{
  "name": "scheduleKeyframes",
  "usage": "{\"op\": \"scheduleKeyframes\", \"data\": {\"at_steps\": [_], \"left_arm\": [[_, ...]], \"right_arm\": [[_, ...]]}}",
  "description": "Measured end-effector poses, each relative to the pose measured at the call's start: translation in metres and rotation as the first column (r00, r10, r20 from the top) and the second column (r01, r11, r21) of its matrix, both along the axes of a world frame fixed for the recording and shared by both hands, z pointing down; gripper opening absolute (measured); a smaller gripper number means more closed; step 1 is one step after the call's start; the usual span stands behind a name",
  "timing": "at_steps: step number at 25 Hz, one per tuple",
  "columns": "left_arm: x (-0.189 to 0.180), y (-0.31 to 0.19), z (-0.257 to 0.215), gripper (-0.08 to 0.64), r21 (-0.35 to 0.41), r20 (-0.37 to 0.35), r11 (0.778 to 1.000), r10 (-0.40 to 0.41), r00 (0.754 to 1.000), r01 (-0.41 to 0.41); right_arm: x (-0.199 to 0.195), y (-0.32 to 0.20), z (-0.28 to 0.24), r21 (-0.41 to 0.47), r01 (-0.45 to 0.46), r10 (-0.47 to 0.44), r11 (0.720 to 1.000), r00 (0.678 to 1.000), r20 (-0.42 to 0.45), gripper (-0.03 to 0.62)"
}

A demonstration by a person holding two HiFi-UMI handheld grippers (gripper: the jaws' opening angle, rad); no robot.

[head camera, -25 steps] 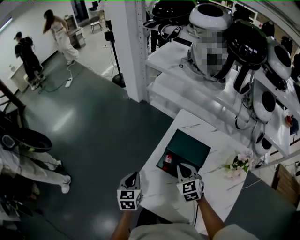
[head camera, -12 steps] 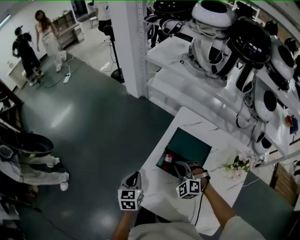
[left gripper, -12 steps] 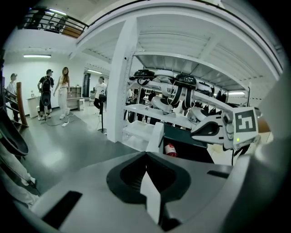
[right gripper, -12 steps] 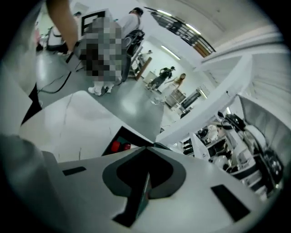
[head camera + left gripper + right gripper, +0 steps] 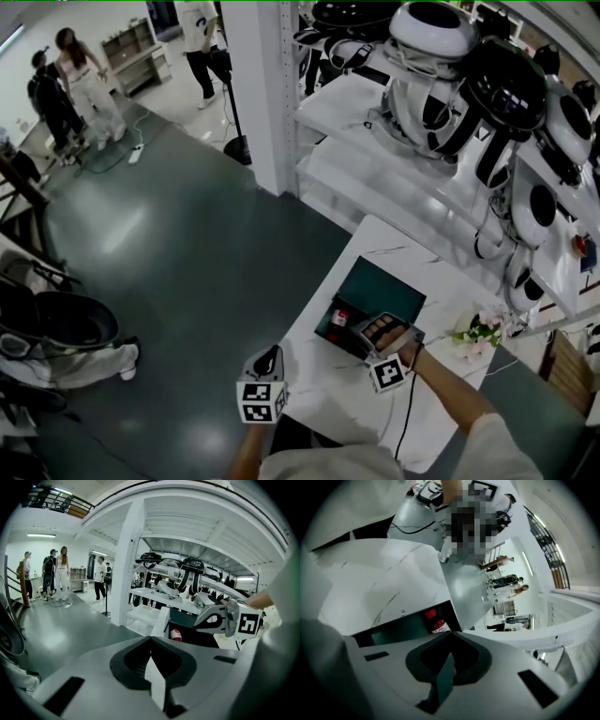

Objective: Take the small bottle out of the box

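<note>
Jaws of the right tool (image 5: 450,637) are pressing together with nothing between them, and the tool is pointing steeply down over the near edge of the dark green box (image 5: 391,631). In the head view this tool is lying rolled onto its side, with its marker cube (image 5: 389,372) facing up toward the camera. The right hand (image 5: 411,351) is gripping it from behind, and the forearm is reaching in from the lower right. The small bottle (image 5: 436,623), red-capped with a white label, is sitting inside the box at its corner. It is just ahead of the right tool's tips and slightly to their left, not touching them. The left tool (image 5: 151,639) is hovering beside the table's edge, well short of the box, its jaws likewise meeting at their tips with nothing between. It is aiming toward the box, with the bottle ahead of it and a little to its right. The left forearm (image 5: 240,457) is entering from the bottom of the head view, holding that tool low and close to the body. Box and bottle are both resting on the white veined table (image 5: 384,581).
</note>
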State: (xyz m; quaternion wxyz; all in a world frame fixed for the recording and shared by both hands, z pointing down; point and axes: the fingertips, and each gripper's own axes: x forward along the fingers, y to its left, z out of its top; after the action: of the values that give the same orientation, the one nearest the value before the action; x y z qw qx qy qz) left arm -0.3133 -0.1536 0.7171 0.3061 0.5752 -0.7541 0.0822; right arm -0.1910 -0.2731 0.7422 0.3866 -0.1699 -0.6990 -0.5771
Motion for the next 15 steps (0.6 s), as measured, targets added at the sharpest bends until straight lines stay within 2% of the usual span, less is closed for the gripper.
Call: {"op": "scheduleKeyframes", "data": {"at_steps": [3,6,14,15], "left_arm": [[0.000,0.002,0.003,0.018,0.004,-0.005,1.000,0.000,1.000,0.000],[0.001,0.001,0.004,0.018,-0.003,0.013,1.000,0.012,1.000,-0.012],[-0.001,-0.002,0.009,0.018,-0.016,0.028,0.999,0.032,0.999,-0.031],[-0.001,-0.003,0.010,0.018,-0.016,0.029,0.999,0.033,0.999,-0.033]], "right_arm": [[0.001,0.012,0.008,0.021,0.095,-0.094,0.995,0.995,-0.039,0.020],[0.000,0.015,0.015,0.029,0.139,-0.137,0.990,0.989,-0.055,0.020],[0.000,0.009,0.026,-0.005,0.088,-0.088,0.996,0.994,-0.059,0.021],[0.001,0.011,0.030,-0.017,0.091,-0.092,0.996,0.993,-0.076,0.042]]}}
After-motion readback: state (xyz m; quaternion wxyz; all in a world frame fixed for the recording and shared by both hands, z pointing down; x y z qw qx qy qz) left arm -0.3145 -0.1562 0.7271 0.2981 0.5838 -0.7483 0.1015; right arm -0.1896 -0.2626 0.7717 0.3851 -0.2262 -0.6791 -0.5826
